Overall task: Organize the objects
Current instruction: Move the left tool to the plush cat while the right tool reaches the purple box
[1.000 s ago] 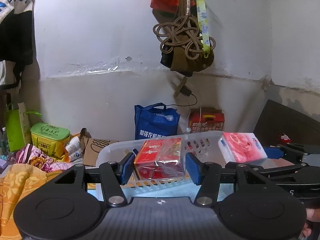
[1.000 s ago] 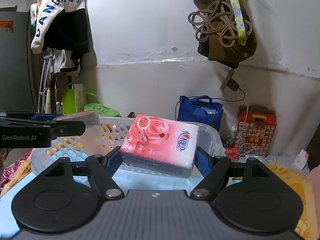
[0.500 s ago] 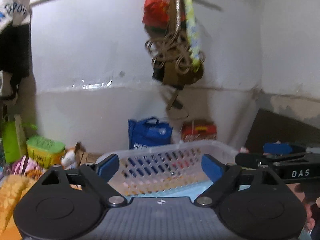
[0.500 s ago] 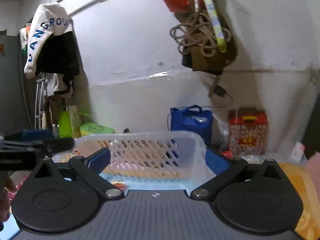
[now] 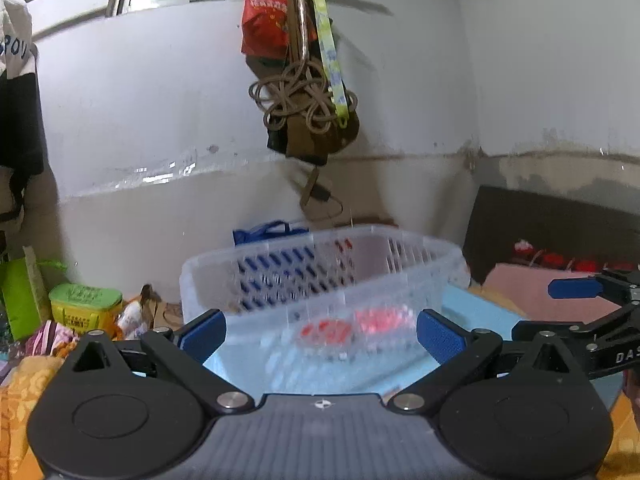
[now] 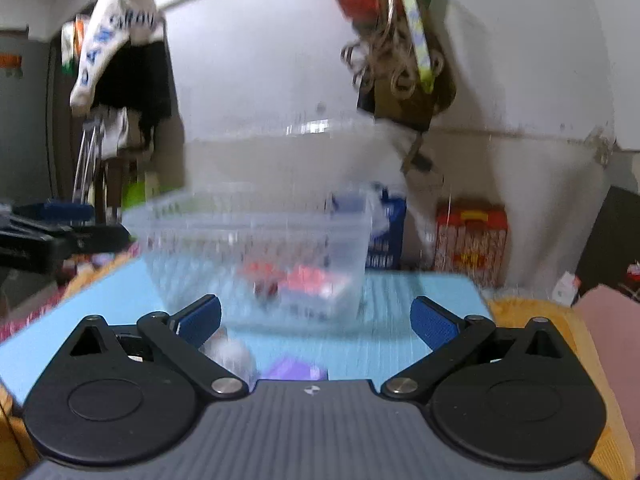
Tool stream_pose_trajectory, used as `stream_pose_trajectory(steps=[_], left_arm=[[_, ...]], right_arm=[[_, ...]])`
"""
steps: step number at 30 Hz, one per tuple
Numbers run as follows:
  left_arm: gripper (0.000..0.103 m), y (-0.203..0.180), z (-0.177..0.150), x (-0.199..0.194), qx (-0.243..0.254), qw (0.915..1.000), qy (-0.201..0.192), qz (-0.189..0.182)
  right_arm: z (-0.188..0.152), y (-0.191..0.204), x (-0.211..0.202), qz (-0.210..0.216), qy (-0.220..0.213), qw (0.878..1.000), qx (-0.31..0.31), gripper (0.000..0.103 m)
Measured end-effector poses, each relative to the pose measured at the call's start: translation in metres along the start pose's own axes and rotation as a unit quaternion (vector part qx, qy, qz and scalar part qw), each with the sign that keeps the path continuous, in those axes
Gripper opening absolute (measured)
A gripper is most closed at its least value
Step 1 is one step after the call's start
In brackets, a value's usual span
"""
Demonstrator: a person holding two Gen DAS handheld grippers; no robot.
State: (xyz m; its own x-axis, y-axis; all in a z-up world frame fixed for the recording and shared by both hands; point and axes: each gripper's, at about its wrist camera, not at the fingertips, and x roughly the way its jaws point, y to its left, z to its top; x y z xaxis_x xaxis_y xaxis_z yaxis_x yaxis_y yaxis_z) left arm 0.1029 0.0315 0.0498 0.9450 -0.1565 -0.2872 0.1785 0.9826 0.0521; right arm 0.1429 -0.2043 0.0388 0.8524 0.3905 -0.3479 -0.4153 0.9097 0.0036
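Left gripper [image 5: 320, 336], jaws spread wide and empty; ahead, on the blue desk [image 6: 120, 292], clear slotted basket [image 5: 320, 276] holding blurred red and pink packets [image 5: 360, 324]; right gripper [image 6: 316, 320], jaws likewise apart, empty.

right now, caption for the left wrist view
Open left tongs facing a clear basket holding red packs.

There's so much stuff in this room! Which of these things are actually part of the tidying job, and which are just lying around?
Part of the job:
- clear plastic basket
- red and pink packs inside it, blurred
- left gripper and right gripper, both open and empty
- blue mat under the basket

Just lying around:
- blue bag
- green tub
- coiled rope on the wall
- red box
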Motion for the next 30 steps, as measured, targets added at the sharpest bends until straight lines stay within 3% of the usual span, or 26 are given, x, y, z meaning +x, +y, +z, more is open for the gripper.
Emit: stream_pose_trajectory(steps=[5, 14, 17, 23, 30], left_arm=[[0.095, -0.006, -0.014, -0.001, 0.011, 0.9987, 0.045, -0.021], [0.093, -0.026, -0.025, -0.007, 0.045, 0.9949, 0.07, -0.057], [0.093, -0.028, -0.03, -0.008, 0.043, 0.992, 0.086, -0.081], [0.093, -0.027, -0.034, -0.001, 0.018, 0.9875, 0.112, -0.109], [0.093, -0.024, -0.046, 0.015, 0.02, 0.9826, 0.154, -0.102]], right_arm=[[-0.002, -0.007, 0.005, 0.014, 0.03, 0.999, 0.025, 0.103], [-0.008, -0.022, 0.002, 0.026, 0.053, 0.996, 0.073, 0.103], [-0.013, -0.02, 0.0, 0.029, 0.062, 0.995, 0.067, 0.1], [-0.022, -0.016, 0.01, 0.056, 0.1, 0.991, 0.069, 0.082], [-0.03, -0.007, 0.024, 0.06, 0.131, 0.988, 0.058, 0.081]])
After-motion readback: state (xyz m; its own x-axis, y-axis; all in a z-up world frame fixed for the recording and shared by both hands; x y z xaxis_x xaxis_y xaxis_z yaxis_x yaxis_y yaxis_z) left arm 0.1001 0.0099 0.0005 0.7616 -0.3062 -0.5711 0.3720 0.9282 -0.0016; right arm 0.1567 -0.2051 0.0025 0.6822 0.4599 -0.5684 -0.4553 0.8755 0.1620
